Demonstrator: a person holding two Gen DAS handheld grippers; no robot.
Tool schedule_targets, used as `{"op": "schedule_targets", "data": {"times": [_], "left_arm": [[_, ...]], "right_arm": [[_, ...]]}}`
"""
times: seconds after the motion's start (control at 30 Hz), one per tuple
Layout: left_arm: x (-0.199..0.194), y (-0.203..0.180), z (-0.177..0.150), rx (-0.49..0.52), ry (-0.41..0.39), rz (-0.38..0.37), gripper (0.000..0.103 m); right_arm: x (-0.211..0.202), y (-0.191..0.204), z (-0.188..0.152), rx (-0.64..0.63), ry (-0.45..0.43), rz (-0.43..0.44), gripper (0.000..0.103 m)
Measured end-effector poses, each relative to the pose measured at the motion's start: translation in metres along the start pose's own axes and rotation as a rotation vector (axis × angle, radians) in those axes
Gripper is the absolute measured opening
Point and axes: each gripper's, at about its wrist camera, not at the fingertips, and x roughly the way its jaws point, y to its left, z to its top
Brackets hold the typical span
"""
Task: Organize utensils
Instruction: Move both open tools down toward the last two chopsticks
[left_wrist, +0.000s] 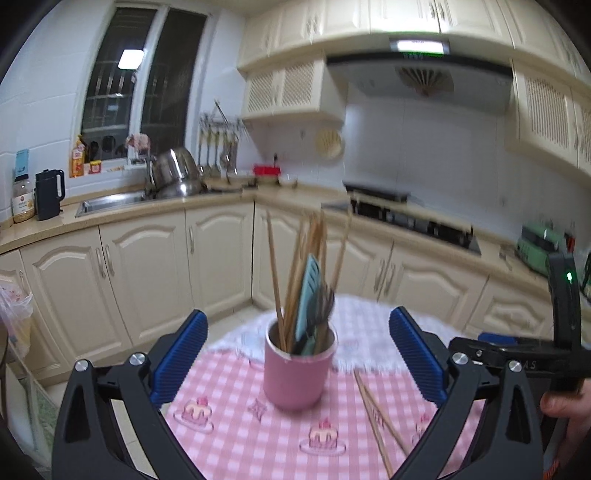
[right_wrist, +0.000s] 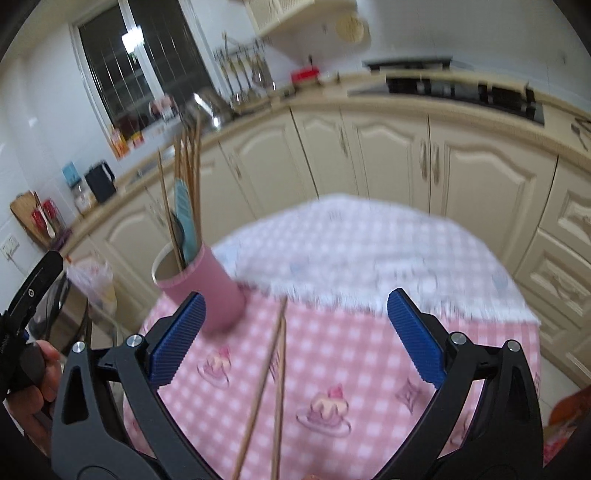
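— What is surrounding the table?
— Cream raised-panel base cabinets (left_wrist: 147, 258) are wrapping an L-shaped beige countertop (left_wrist: 155, 208), with matching cream wall cabinets (left_wrist: 332, 26) hanging above white tiled walls (left_wrist: 424, 147).
— Any window?
— A dark night-time window (left_wrist: 140, 74) is reflecting a ceiling light above a steel sink (left_wrist: 110, 203); a black hob (left_wrist: 413, 221) is sitting under a range hood (left_wrist: 421, 74).

Each camera sits behind its own claw and looks forward, tilted down at the table (left_wrist: 236, 435). Both see the pink cup (left_wrist: 297, 363) and loose chopsticks (right_wrist: 275, 384) close ahead.
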Motion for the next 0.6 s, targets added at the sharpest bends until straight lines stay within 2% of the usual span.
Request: {"op": "schedule_targets", "data": {"times": [0.17, 0.23, 0.3, 0.37, 0.6], "left_arm": [[0.024, -0.018, -0.021, 0.038, 0.194, -0.007, 0.097], [0.036, -0.024, -0.030, 0.054, 0.259, -0.002, 0.097], [0.050, -0.030, -0.040, 0.068, 0.336, 0.006, 0.097], [0.062, -0.035, -0.050, 0.078, 0.410, 0.008, 0.097], [0.097, -0.039, -0.076, 0.051, 0.623, -0.030, 0.097]], "right_arm": [[0.031, -0.001, -0.014, -0.023, 0.262, -0.033, 0.097], [0.042, 0.003, -0.022, -0.065, 0.329, -0.071, 0.097], [0.048, 0.007, -0.030, -0.118, 0.369, -0.100, 0.097], [0.057, 0.007, -0.039, -0.136, 0.425, -0.094, 0.097], [0.066, -0.003, -0.047, -0.146, 0.500, -0.136, 0.097]]}}
